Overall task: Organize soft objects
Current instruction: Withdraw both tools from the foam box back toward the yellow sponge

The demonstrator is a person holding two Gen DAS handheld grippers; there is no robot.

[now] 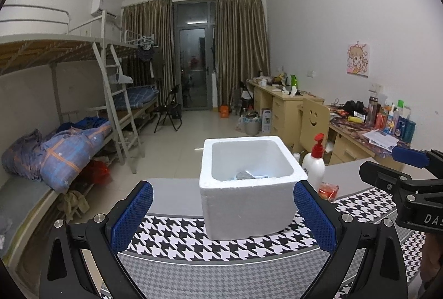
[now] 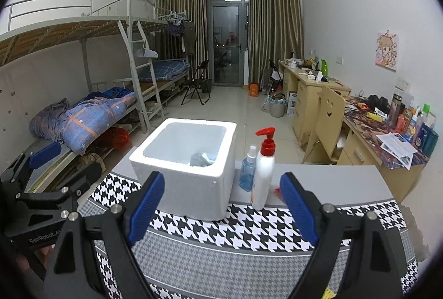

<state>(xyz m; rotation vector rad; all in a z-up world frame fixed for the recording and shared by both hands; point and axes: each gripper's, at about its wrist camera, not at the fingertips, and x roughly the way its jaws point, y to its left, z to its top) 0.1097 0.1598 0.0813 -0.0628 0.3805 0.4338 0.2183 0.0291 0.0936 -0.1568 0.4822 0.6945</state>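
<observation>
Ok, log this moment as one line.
left gripper: open, empty | right gripper: open, empty | foam box: grey soft item inside

Foam box [image 1: 249, 205] matt, grainy; houndstooth cloth [image 1: 177, 240] woven; pump bottle [image 2: 263, 174] glossy plastic.

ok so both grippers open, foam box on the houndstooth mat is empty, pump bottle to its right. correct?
Not quite: the foam box isn't empty. The right wrist view shows a crumpled grey soft item lying inside at the bottom. The rest holds: left gripper and right gripper are both open, the box sits on the houndstooth mat, and the pump bottle stands to its right.
</observation>
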